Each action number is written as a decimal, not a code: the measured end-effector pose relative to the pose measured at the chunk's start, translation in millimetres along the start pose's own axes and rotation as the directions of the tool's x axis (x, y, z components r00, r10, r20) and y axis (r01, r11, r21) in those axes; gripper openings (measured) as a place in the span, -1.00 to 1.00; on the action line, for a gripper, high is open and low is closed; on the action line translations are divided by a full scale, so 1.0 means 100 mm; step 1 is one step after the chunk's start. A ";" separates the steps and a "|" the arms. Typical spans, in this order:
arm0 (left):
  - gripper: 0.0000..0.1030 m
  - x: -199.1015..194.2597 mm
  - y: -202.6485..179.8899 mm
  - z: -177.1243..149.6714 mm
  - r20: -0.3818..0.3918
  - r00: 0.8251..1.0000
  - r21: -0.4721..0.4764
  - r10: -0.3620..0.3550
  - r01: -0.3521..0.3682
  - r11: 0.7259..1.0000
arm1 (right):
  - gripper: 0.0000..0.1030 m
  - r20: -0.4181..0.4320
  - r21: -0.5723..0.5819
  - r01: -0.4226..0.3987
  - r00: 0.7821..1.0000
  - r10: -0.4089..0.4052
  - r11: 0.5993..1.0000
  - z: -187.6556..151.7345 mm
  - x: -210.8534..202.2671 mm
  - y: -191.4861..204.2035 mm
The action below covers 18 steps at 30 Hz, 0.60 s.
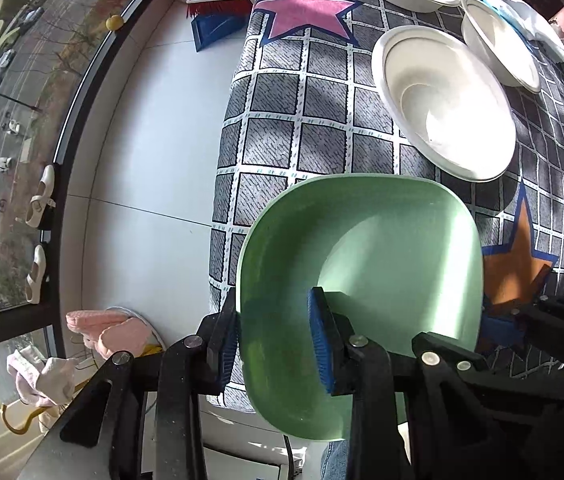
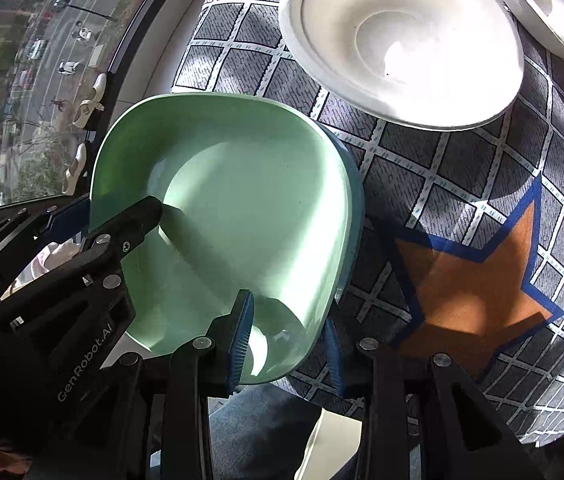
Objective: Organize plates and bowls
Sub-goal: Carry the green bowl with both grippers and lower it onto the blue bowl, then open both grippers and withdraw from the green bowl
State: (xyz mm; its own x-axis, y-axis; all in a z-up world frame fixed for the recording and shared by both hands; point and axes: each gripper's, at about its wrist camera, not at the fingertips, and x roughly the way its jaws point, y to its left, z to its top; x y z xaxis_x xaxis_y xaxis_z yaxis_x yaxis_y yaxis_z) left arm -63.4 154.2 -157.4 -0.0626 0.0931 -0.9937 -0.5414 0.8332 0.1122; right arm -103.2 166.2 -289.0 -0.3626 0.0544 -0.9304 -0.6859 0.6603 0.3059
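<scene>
The bench (image 1: 282, 128), under its checked cloth with stars, is the biggest thing, and it lies below and ahead of both tools.

The green plate (image 1: 361, 264) sits right between your tools, sticking out past the near edge of the bench. You hold it from two sides, likely so it stays flat while you carry it.

A white bowl (image 1: 441, 104) waits just ahead of the tools. Two more white bowls sit farther ahead. I think the bowls are kept together, apart from the plates.

A blue rim (image 2: 355, 200) peeks out under the green plate. It may be a second plate, but most of it is hidden.

Your right tool (image 2: 286, 312) is closed on the plate's near rim, one pad inside and one outside.

Your left tool (image 1: 274, 300) also has the rim between its pads. I cannot tell if they press on it.

The plate's underside is hidden, so I cannot tell if it rests on the bench.
</scene>
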 end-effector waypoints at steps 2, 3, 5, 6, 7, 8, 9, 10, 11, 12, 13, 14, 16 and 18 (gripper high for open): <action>-0.16 0.00 -0.02 0.00 -0.008 1.000 -0.011 -0.002 0.002 1.000 | -0.29 0.004 0.015 -0.008 1.000 0.008 1.000 0.03 0.01 0.00; 0.02 0.01 -0.02 0.00 -0.012 1.000 -0.018 0.003 -0.003 1.000 | -0.29 0.010 0.023 -0.005 1.000 0.005 1.000 0.02 -0.02 -0.02; 0.35 -0.01 0.01 0.00 -0.004 1.000 -0.033 0.022 -0.022 0.999 | -0.28 0.021 0.046 -0.012 1.000 0.011 0.999 -0.02 -0.10 -0.10; 0.45 -0.01 0.04 -0.01 0.005 1.000 -0.039 0.029 -0.029 0.999 | -0.20 0.026 0.060 -0.019 1.000 0.017 0.998 -0.02 -0.11 -0.12; 0.50 -0.02 0.06 -0.01 0.008 1.000 -0.042 0.030 -0.030 0.999 | 0.00 0.033 0.076 -0.034 0.999 0.032 0.997 -0.03 -0.14 -0.16; 0.52 -0.02 0.11 -0.02 0.011 1.000 -0.050 0.023 -0.022 0.999 | 0.13 0.043 0.092 -0.047 0.998 0.043 0.995 -0.04 -0.16 -0.19; 0.55 -0.04 0.14 -0.03 0.011 1.000 -0.059 0.010 -0.010 0.998 | 0.37 0.052 0.105 -0.053 0.997 0.048 0.993 -0.04 -0.18 -0.22; 0.55 -0.05 0.15 -0.04 0.013 1.000 -0.064 0.000 0.001 0.998 | 0.60 0.067 0.114 -0.053 0.997 0.045 0.992 -0.06 -0.21 -0.25; 0.55 -0.06 0.16 -0.04 0.015 1.000 -0.066 -0.004 0.005 0.998 | 0.66 0.084 0.124 -0.046 0.996 0.036 0.991 -0.08 -0.24 -0.28; 0.55 -0.07 0.16 -0.06 0.016 1.000 -0.065 -0.003 0.004 0.998 | 0.67 0.098 0.130 -0.038 0.995 0.025 0.991 -0.10 -0.27 -0.30; 0.55 -0.07 0.15 -0.06 0.018 1.000 -0.063 -0.002 0.003 0.998 | 0.67 0.108 0.132 -0.041 0.994 0.027 0.990 -0.11 -0.29 -0.32; 0.55 -0.08 0.14 -0.07 0.021 1.000 -0.059 -0.003 0.004 0.998 | 0.67 0.118 0.136 -0.054 0.992 0.037 0.989 -0.13 -0.33 -0.35; 0.55 -0.08 0.10 -0.09 0.020 1.000 -0.050 -0.003 0.004 0.999 | 0.67 0.149 0.159 -0.081 0.987 0.057 0.984 -0.17 -0.40 -0.41; 0.56 -0.06 0.09 -0.10 0.019 1.000 -0.044 0.001 0.000 0.999 | 0.67 0.186 0.191 -0.103 0.980 0.067 0.976 -0.23 -0.49 -0.50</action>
State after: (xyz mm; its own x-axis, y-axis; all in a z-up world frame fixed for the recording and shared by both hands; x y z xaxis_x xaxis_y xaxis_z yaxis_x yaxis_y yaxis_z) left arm -76.5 156.1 -150.7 -0.0473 0.1046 -0.9934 -0.5779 0.8083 0.1126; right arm -65.4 113.6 -253.7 -0.2838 0.2373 -0.9291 -0.5115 0.7821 0.3560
